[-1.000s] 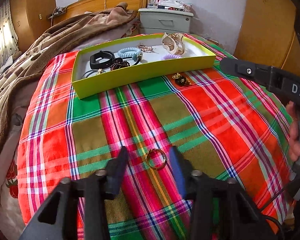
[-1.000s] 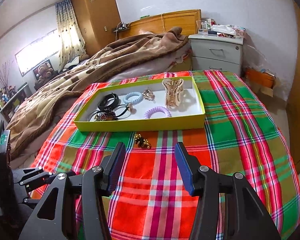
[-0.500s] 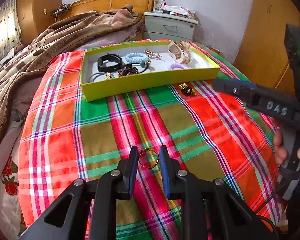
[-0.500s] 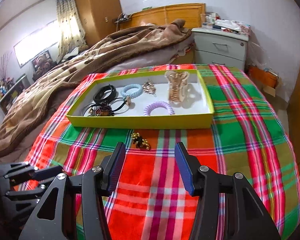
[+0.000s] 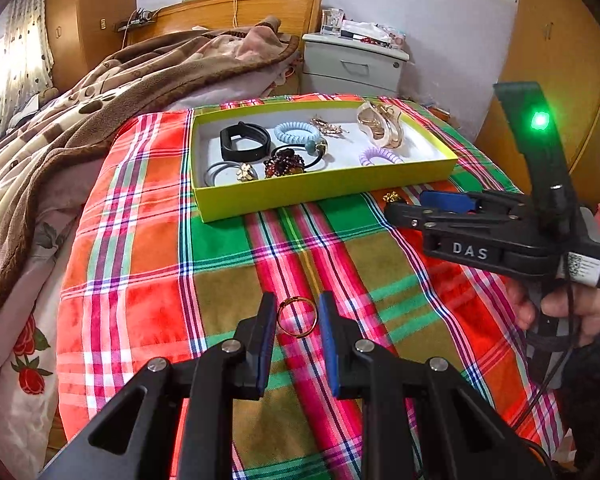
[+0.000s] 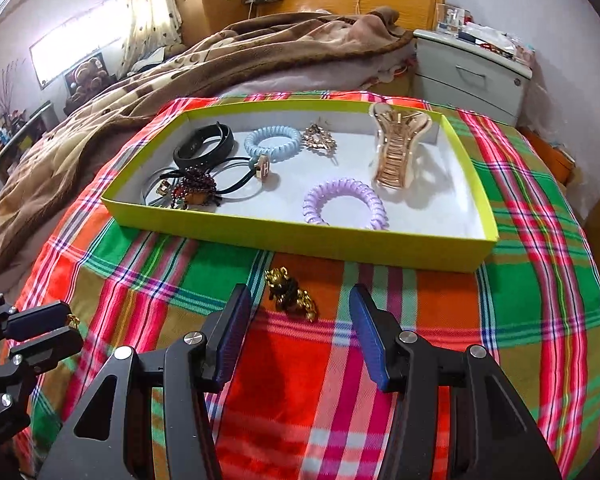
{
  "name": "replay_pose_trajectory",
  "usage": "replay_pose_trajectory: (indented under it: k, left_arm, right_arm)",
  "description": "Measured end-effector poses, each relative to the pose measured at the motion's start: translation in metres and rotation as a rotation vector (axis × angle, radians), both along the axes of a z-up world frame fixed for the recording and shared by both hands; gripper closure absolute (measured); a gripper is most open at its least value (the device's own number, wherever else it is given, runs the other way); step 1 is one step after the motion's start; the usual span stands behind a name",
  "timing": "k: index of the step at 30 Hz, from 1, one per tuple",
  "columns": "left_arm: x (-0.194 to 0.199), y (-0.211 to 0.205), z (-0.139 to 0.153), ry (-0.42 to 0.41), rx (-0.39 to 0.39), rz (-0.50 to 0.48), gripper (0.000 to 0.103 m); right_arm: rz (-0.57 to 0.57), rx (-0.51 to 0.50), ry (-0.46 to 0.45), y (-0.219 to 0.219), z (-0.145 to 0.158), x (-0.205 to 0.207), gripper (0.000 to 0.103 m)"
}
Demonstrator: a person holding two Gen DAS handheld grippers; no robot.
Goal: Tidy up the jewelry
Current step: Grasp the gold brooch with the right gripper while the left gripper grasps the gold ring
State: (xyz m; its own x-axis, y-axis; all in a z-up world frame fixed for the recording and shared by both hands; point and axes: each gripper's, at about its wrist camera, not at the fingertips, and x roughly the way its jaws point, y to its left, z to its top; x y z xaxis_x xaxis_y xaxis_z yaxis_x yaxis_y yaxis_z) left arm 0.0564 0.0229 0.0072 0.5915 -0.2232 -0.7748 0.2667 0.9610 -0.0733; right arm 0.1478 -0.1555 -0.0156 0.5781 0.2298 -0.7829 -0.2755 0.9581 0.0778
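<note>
My left gripper [image 5: 297, 316] is shut on a thin gold ring [image 5: 297, 317] and holds it over the plaid cloth; its tip also shows in the right wrist view [image 6: 66, 326]. My right gripper [image 6: 296, 308] is open, its fingers on either side of a gold and black brooch [image 6: 290, 294] that lies on the cloth just in front of the yellow-green tray [image 6: 300, 236]. The tray [image 5: 320, 190] holds several hair ties, a black band [image 5: 244, 142], a gold claw clip [image 6: 396, 148] and other pieces.
A brown blanket [image 5: 100, 92] lies heaped on the bed to the left. A grey bedside cabinet [image 5: 352, 66] stands behind the tray. The plaid cloth [image 5: 228, 264] covers the surface between tray and grippers.
My left gripper has closed on the gold ring and risen with it. My right gripper has come forward and down around the brooch, still open.
</note>
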Motion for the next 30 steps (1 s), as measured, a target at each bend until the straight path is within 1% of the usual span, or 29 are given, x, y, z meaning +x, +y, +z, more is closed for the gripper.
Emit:
replay_pose_trajectory:
  k: [2,3,4,6,8,9,14,18,23,27,30]
  left_arm:
    - [0.002,0.001,0.0,0.002,0.001,0.004,0.081]
    - [0.002,0.001,0.0,0.002,0.001,0.002,0.081]
    - [0.003,0.0,0.0,0.001,0.002,0.002,0.081]
    - [0.003,0.0,0.0,0.002,0.004,-0.002,0.081]
    - [0.004,-0.001,0.001,0.003,0.006,-0.002,0.081]
    - [0.004,-0.001,0.001,0.002,0.006,-0.002,0.081]
    - [0.008,-0.003,0.004,-0.003,0.005,-0.003,0.081]
    - [0.011,-0.003,0.007,-0.008,0.005,-0.002,0.081]
    - [0.019,-0.005,0.013,-0.022,0.008,-0.007,0.081]
    - [0.027,-0.004,0.019,-0.032,-0.012,-0.009,0.081]
    - [0.035,-0.005,0.024,-0.043,-0.013,-0.008,0.081]
  right_arm:
    - [0.005,-0.01,-0.003,0.001,0.0,0.003,0.051]
    - [0.009,-0.012,-0.004,0.002,0.001,0.004,0.055]
    - [0.01,-0.02,-0.004,0.004,0.0,0.004,0.064]
    - [0.015,-0.047,-0.012,0.007,0.0,0.005,0.073]
    - [0.017,-0.057,-0.015,0.008,0.0,0.005,0.078]
    - [0.016,-0.064,-0.018,0.009,0.001,0.004,0.085]
    - [0.0,-0.063,-0.027,0.005,0.002,0.001,0.087]
    - [-0.007,-0.037,-0.037,0.0,0.006,-0.002,0.087]
    - [-0.011,0.005,-0.067,-0.006,0.018,-0.009,0.087]
    - [-0.012,0.045,-0.096,-0.011,0.032,-0.015,0.087]
    - [-0.013,0.066,-0.114,-0.014,0.04,-0.015,0.087]
